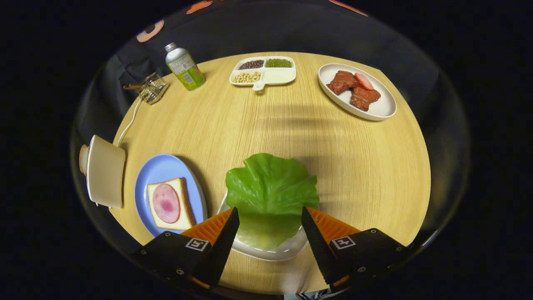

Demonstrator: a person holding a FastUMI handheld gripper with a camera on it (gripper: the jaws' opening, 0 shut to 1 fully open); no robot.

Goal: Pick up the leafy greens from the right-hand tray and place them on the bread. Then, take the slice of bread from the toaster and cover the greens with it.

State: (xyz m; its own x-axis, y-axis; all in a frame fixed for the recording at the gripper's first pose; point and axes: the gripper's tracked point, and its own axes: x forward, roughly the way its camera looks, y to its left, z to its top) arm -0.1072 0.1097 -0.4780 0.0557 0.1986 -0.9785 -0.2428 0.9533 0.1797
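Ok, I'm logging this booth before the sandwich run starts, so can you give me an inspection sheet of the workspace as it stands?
Surface: round wooden table, dry and tidy.
Job's things: lettuce leaf on a white tray; bread slice topped with ham on a blue plate; toaster with a slice sticking out.
Clutter: divided dish of beans, plate of meat, bottle, small wire basket.
Gripper: open, fingers either side of the leaf's near part, not pressing it.
Cables: white cord runs from the toaster toward the basket.
Surroundings: black cloth wall.
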